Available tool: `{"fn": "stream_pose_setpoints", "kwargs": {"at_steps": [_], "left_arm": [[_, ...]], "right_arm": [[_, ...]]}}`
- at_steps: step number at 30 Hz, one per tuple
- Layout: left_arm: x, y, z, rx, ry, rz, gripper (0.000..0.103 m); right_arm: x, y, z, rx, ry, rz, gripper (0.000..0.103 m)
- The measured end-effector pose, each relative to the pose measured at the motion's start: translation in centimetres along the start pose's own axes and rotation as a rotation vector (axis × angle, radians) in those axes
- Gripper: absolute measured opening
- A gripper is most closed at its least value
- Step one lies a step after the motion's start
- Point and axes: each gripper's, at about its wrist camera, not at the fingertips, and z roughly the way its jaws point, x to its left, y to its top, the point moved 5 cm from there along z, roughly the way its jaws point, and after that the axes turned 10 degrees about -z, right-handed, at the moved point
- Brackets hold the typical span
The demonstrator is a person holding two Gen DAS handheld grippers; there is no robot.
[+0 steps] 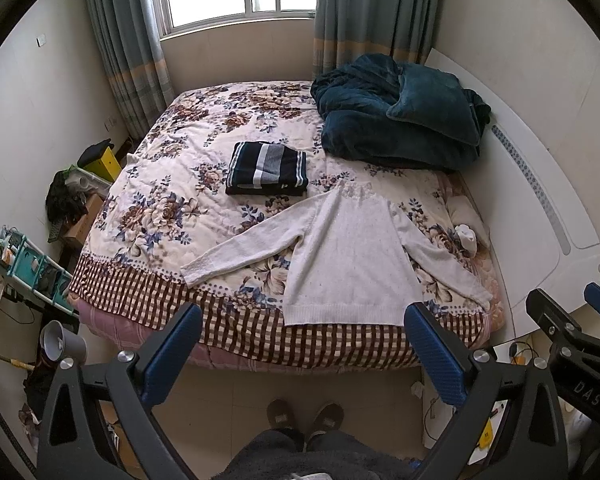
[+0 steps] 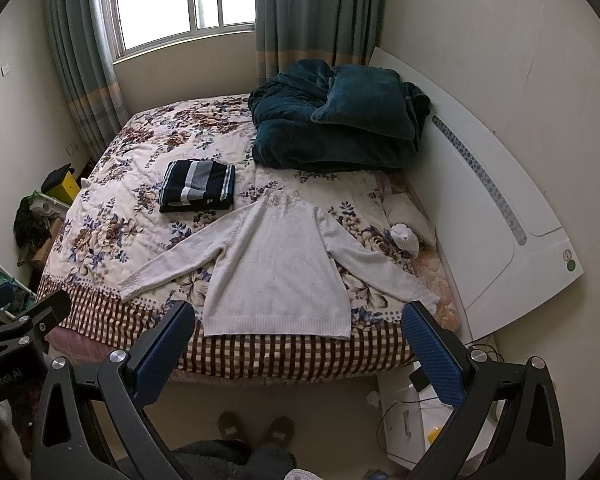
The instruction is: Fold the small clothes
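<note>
— Where is the white knit long-sleeved sweater [image 1: 342, 252] lying?

— Flat at frame centre, sleeves spread, on the floral quilted bedspread [image 1: 172, 200]. I'm holding my left gripper [image 1: 302, 340] and right gripper [image 2: 300, 338] released, both hovering above its hem.

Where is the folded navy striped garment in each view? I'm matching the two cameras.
Left wrist: folded navy striped garment, centre, beyond the spread white knit sweater.
Right wrist: left of centre, beyond the sweater's left sleeve.
Shared landmark: rumpled teal plush blanket.
</note>
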Motion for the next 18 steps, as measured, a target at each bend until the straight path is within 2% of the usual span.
{"fn": "stream_pose_setpoints", "kwargs": {"at_steps": [18], "left_arm": [[-0.10,0.55,-0.37,-0.005,0.002,0.000,0.103]], "right_arm": [[-0.24,-0.26,0.17,-0.002,0.006,0.004,0.103]]}}
